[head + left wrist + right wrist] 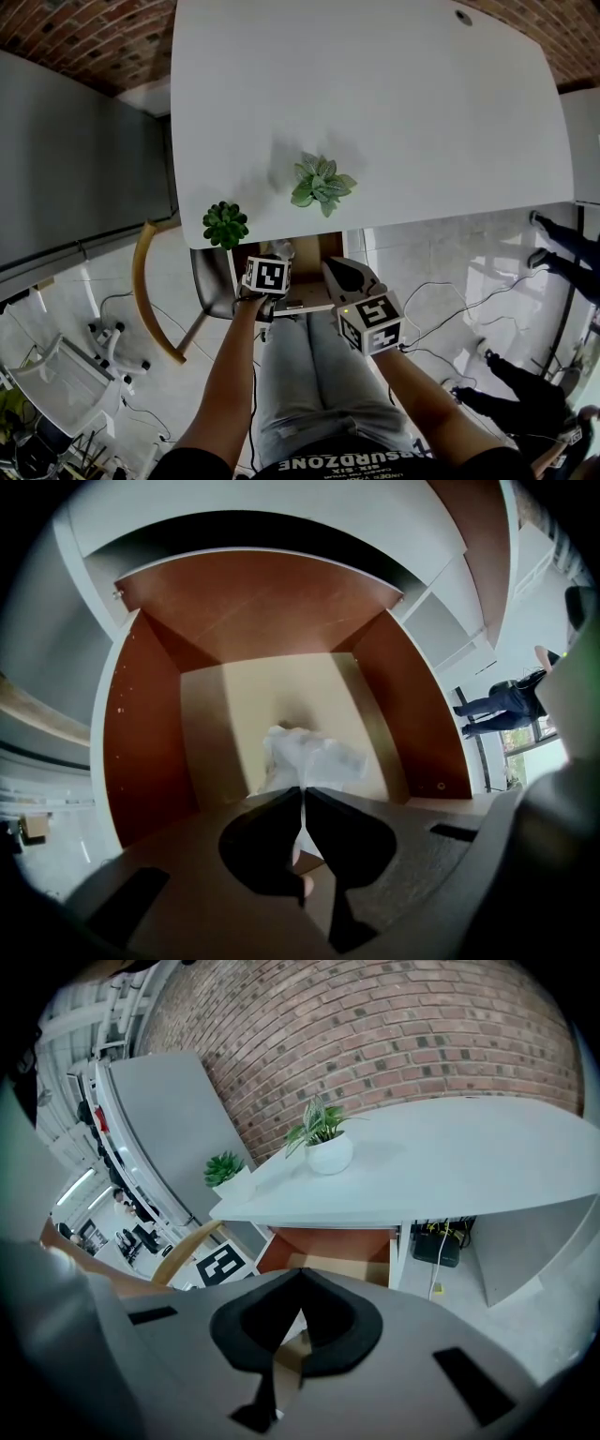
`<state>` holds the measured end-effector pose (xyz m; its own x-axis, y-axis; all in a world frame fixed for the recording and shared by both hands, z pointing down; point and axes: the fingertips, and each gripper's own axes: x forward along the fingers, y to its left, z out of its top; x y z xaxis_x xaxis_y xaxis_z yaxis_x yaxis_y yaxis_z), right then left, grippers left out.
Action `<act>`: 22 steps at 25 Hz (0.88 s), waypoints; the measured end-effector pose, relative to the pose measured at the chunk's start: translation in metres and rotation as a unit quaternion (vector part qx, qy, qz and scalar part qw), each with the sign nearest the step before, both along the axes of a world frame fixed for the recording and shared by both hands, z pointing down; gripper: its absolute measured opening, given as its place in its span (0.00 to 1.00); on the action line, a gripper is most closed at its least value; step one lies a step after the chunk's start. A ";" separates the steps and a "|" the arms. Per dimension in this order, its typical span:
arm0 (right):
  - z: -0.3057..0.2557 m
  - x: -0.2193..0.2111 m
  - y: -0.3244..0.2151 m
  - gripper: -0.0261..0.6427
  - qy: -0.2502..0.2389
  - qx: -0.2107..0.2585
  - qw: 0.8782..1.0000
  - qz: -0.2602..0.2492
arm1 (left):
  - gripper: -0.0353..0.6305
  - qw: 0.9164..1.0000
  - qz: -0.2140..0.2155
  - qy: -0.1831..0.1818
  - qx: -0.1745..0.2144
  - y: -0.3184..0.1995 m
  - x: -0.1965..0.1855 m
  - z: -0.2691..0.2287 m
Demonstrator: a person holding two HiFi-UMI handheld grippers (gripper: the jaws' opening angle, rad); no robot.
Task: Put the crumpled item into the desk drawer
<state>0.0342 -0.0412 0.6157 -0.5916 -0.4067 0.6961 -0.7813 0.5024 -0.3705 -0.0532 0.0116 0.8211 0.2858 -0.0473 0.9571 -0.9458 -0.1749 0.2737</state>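
We see the left gripper (302,791) with its jaws closed on the crumpled white item (314,759). The item hangs from the tips over the pale bottom of the open desk drawer (150,733), between its brown walls. The right gripper (300,1277) has its jaws together, nothing between them, in front of the desk (450,1166).
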 end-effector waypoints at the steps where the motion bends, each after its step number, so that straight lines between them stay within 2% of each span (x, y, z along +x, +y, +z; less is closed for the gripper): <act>1: 0.001 0.000 0.000 0.04 0.000 0.000 1.000 0.000 | 0.07 1.000 0.001 -0.002 -0.002 0.000 -0.001 0.002; 16: 0.006 0.006 0.003 0.04 0.002 -0.002 1.000 0.008 | 0.07 1.000 -0.002 -0.008 -0.024 0.001 0.002 0.021; 22: 0.008 0.008 0.005 0.04 0.002 -0.001 1.000 0.012 | 0.07 0.999 0.012 -0.007 -0.030 0.002 0.005 0.027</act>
<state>0.0424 -0.0365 0.6235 -0.5798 -0.4190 0.6988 -0.7939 0.4836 -0.3687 -0.0485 0.0138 0.8482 0.2727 0.0164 0.9620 -0.9452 -0.1822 0.2710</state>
